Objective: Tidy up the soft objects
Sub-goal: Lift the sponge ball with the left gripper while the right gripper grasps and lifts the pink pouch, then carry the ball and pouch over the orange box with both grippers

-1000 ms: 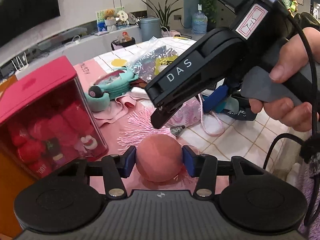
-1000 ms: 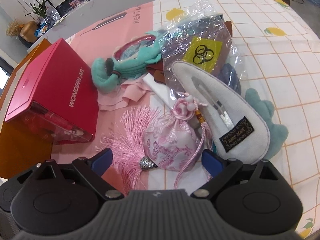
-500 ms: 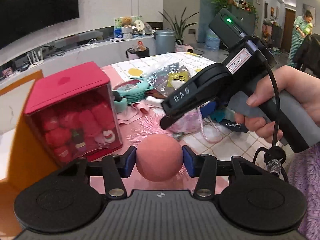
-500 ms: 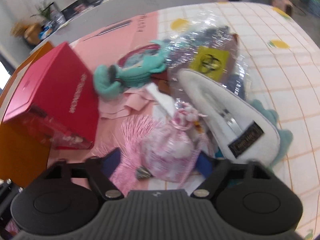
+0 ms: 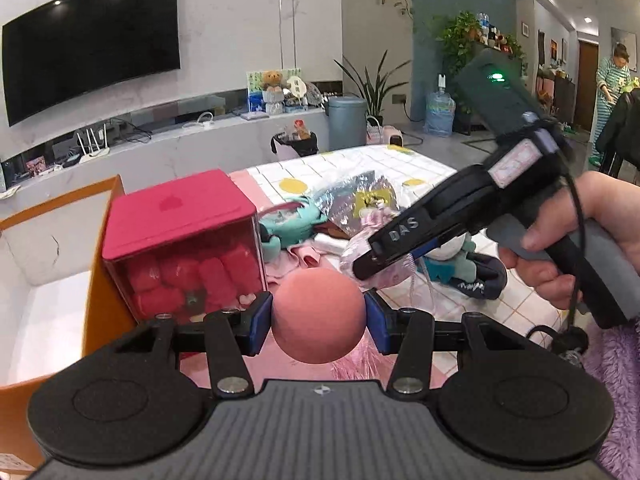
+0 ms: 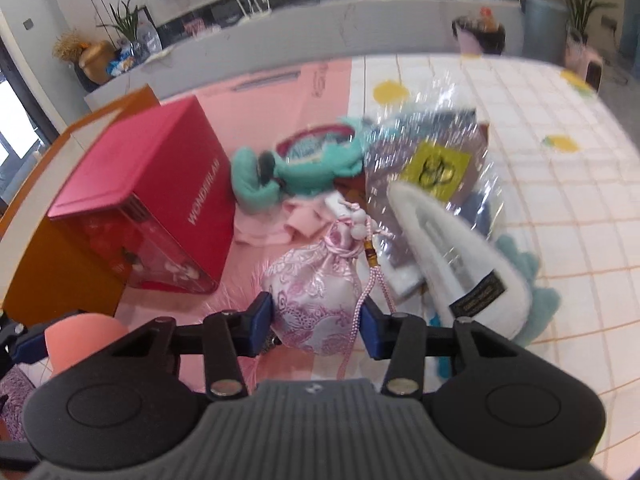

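A pink foam ball (image 5: 319, 316) sits squeezed between the blue pads of my left gripper (image 5: 319, 317), held up over the pink mat; it also shows at the lower left of the right wrist view (image 6: 80, 338). My right gripper (image 6: 316, 322) points down at the pile, and its jaws are closing on a pink brocade drawstring pouch (image 6: 312, 292). Both pads press on the pouch's sides, and its pink cord hangs by the right pad. In the left wrist view the right gripper (image 5: 370, 264) reaches in from the right, held by a hand (image 5: 592, 240), with the pouch (image 5: 356, 246) at its tips.
A red box with a clear front (image 6: 152, 200) stands left, against an orange open bin (image 5: 100, 280). Behind the pouch lie a teal plush (image 6: 296, 164), a crinkly bag with a yellow label (image 6: 436, 164) and a white felt clip-shaped plush (image 6: 452, 256). A person (image 5: 612, 92) stands far right.
The right gripper's jaws came in from wide apart onto the pouch, which now stands upright off its tassel. The left gripper rose with the ball, so more of the room shows.
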`<state>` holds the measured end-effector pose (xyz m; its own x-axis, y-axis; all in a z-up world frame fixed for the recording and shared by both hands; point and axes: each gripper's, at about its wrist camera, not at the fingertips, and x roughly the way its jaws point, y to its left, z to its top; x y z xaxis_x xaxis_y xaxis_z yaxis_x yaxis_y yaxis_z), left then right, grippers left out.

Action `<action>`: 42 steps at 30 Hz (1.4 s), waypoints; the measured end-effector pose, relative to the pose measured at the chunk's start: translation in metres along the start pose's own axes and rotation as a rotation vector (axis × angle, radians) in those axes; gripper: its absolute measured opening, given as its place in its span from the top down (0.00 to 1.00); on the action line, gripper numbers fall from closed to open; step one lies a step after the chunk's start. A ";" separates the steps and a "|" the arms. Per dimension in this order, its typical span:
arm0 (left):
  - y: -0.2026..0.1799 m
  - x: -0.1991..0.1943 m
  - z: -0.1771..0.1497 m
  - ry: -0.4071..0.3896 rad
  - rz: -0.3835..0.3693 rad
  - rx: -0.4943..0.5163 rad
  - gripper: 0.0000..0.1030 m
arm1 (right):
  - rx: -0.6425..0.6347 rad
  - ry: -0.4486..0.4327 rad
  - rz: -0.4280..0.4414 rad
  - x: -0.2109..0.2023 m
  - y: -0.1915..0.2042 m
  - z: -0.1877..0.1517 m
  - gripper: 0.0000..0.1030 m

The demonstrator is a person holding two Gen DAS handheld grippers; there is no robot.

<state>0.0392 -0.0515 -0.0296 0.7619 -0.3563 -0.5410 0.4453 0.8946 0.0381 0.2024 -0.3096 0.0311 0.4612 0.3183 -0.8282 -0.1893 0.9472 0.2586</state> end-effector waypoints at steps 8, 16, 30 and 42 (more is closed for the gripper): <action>0.009 -0.019 0.011 -0.073 -0.027 -0.034 0.45 | 0.052 -0.125 0.023 -0.045 0.002 -0.007 0.55; 0.021 -0.051 0.023 -0.171 0.008 -0.065 0.45 | -0.028 -0.306 -0.089 -0.096 0.029 -0.017 0.55; 0.078 -0.073 0.036 -0.236 0.318 -0.152 0.45 | -0.146 -0.508 -0.122 -0.147 0.122 -0.011 0.55; 0.148 -0.083 0.015 -0.041 0.467 -0.339 0.45 | -0.246 -0.510 0.163 -0.153 0.215 0.024 0.55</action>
<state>0.0486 0.1062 0.0336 0.8621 0.0928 -0.4982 -0.1128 0.9936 -0.0101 0.1117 -0.1534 0.2253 0.7564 0.4947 -0.4279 -0.4603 0.8674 0.1891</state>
